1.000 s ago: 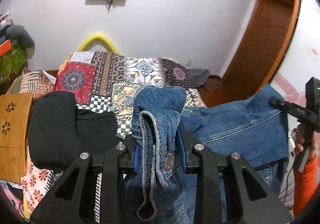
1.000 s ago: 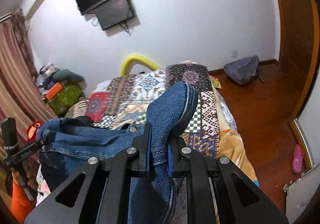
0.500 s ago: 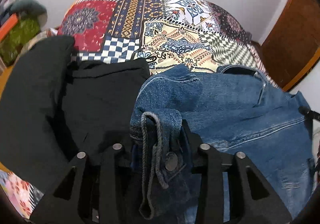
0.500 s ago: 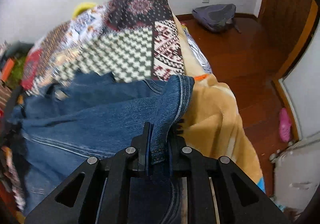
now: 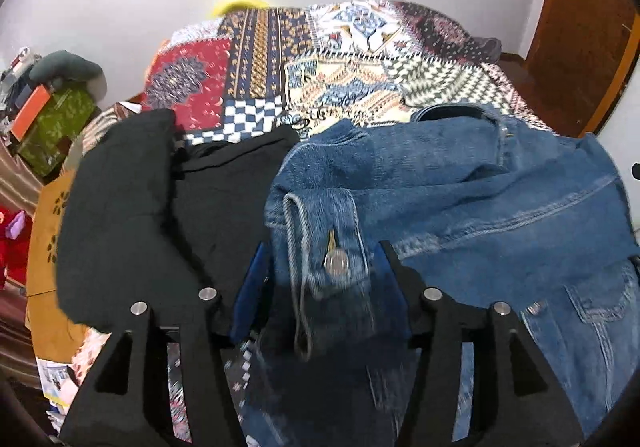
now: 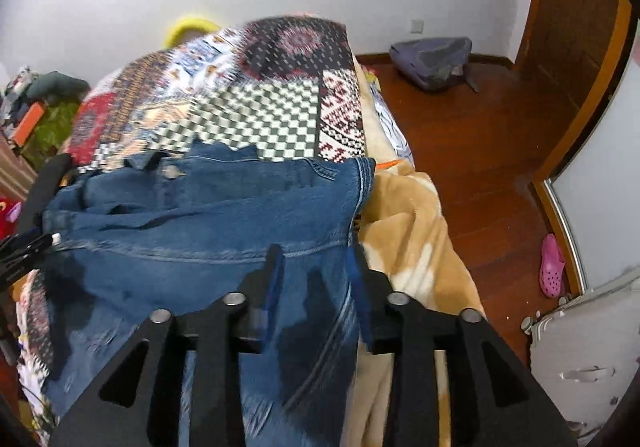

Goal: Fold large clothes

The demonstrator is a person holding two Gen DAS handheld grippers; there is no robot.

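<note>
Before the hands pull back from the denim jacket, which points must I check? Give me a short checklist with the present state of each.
1. Denim jacket laid down on the bed: ok.
2. Left tongs letting go: opening, cuff between them, pads look clear: ok.
3. Right tongs letting go: opening, hem between them, apart from it: ok.
4. Fold edges lined up: cannot tell, the near part is blurred.
5. Jacket clear of the black garment: not ok, they seem to touch.
6. Jacket edge near the bedside over the tan blanket: ok, still on the bed.

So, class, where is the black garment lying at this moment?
In the left wrist view, the black garment lies on the patterned bedspread, at the left of the denim jacket and touching its edge.
</note>
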